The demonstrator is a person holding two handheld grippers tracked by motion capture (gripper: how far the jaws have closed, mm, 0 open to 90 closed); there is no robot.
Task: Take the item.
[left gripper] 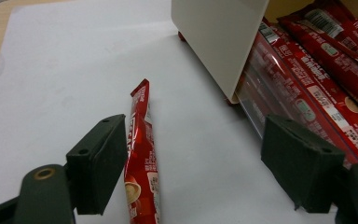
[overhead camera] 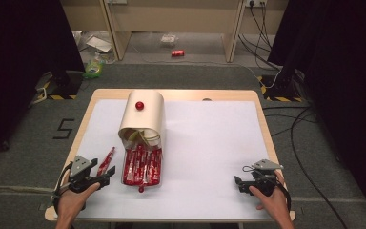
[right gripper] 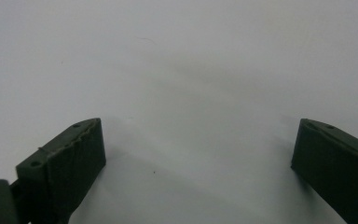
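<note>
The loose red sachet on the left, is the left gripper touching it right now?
Cannot tell. In the left gripper view the red sachet lies between the open jaws of the left gripper, tight against the left jaw's pad; no clear gap or press shows.

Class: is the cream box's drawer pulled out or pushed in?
Pulled out: the drawer of red sachets extends past the cream box.
</note>
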